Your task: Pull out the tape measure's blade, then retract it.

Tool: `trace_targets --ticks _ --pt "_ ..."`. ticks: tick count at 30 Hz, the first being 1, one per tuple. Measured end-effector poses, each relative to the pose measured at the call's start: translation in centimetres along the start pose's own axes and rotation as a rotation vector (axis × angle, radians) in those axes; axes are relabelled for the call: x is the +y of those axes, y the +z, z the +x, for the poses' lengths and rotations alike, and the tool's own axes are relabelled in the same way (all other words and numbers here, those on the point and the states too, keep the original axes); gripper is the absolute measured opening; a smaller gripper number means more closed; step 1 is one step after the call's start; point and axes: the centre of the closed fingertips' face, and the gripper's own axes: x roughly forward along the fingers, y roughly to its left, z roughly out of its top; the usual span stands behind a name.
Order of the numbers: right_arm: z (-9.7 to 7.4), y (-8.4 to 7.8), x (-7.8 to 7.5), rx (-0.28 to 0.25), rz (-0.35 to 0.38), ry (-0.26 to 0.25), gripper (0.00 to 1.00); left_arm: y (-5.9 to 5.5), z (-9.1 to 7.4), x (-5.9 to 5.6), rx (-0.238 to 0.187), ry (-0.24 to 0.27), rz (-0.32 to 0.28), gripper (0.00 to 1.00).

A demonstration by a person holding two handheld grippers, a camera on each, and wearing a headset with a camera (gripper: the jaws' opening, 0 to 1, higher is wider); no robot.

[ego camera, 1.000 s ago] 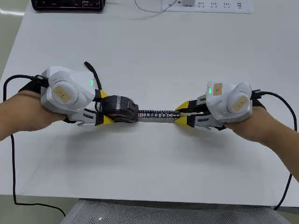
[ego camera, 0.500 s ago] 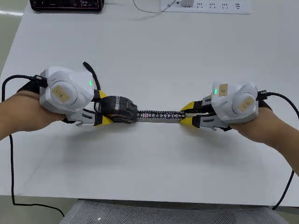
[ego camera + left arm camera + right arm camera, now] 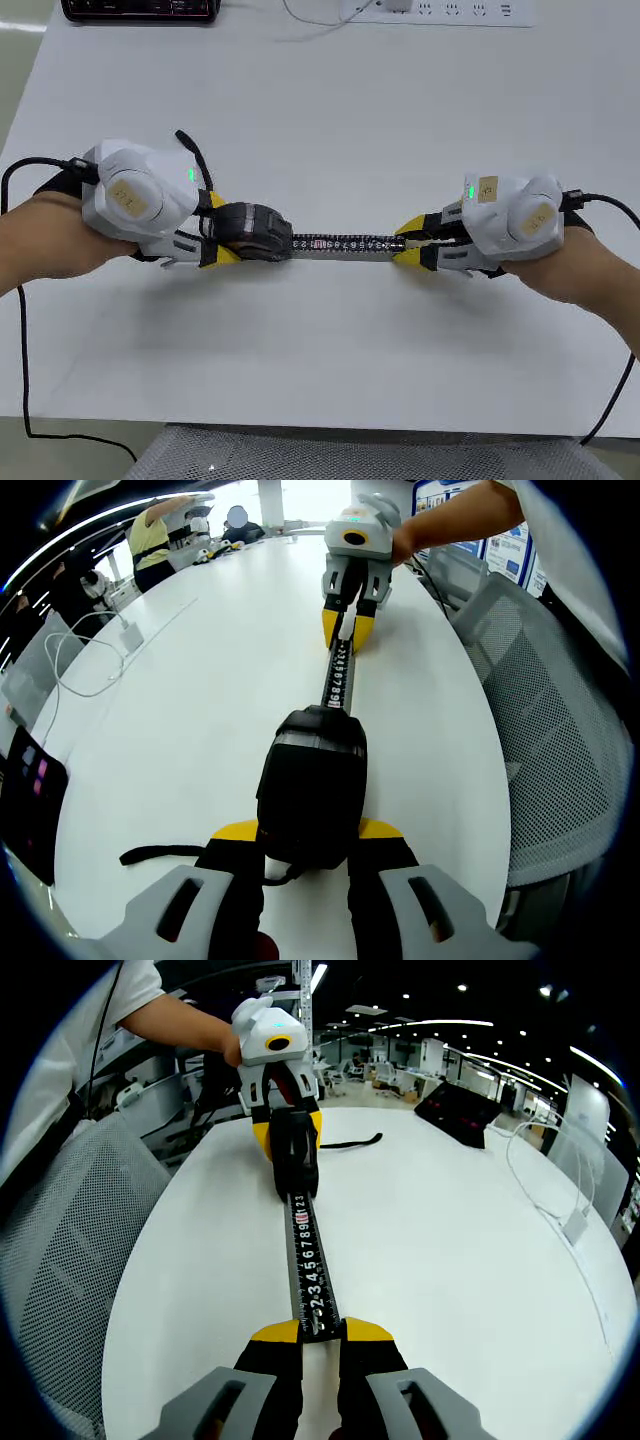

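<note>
A black and dark-grey plastic tape measure case [image 3: 255, 232] lies on the white table [image 3: 330, 120], left of centre and near the front edge. The left gripper [image 3: 224, 230] has its yellow-tipped jaws closed around the case's rear. A dark blade printed with white numerals [image 3: 345, 244] runs out of the case to the right, low over the tabletop. The right gripper [image 3: 408, 242] has its jaws narrowed onto the blade's end. The blade looks only partly drawn out, so the pull seems to be in hand. The main risk is the thin blade end slipping from the right jaws, because the spring would whip it back into the case. A pull off the blade's line could twist or kink it, and a hard tug could drag the case out of the left jaws.
</note>
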Motion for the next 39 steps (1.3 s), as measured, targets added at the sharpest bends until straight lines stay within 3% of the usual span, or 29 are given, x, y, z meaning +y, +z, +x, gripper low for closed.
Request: trace_targets --ticks 39 --pt "-2.7 -3.1 -0.9 0.056 0.008 -0.037 0.08 0.1 0.0 0.0 -0.001 -0.001 0.005 0.27"
